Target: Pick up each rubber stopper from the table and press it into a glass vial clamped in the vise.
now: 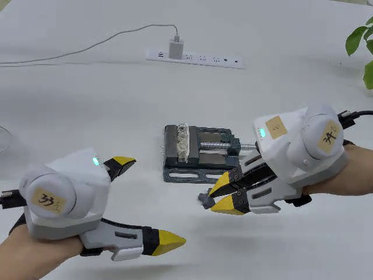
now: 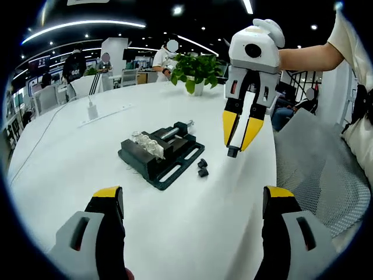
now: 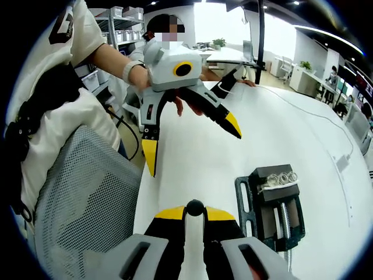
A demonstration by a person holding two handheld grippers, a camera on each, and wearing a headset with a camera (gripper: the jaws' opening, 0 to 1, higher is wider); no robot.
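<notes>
White and plain, the desk (image 1: 87, 105) stands in a large open office with strip lights overhead and other people far behind. Near its middle sits a dark metal vise (image 1: 201, 154), its screw pointing to 3 o'clock in the head view. Clamped between its jaws is a short row of small clear glass vials (image 1: 183, 142), upright and touching one another. The right gripper view shows their round rims from above.

Two small dark rubber stoppers (image 2: 202, 168) lie on the desk just beside the vise base, at about 4 o'clock from it in the left gripper view. A third stopper (image 3: 194, 207), dark with a rounded top, is pinched between the yellow tips of the right tool (image 1: 222, 195). That tool is closed almost fully around it and hovers above the desk at 4 o'clock from the vise in the head view.

The left tool (image 1: 148, 200) is at 8 o'clock, its jaws spread wide and holding nothing.

A white power strip (image 1: 195, 58) lies at 12 o'clock with a white charger (image 1: 176, 45) plugged in. Green plant (image 1: 361, 41) leaves show at 2 o'clock. A grey mesh chair (image 3: 87, 192) stands beside the desk.
</notes>
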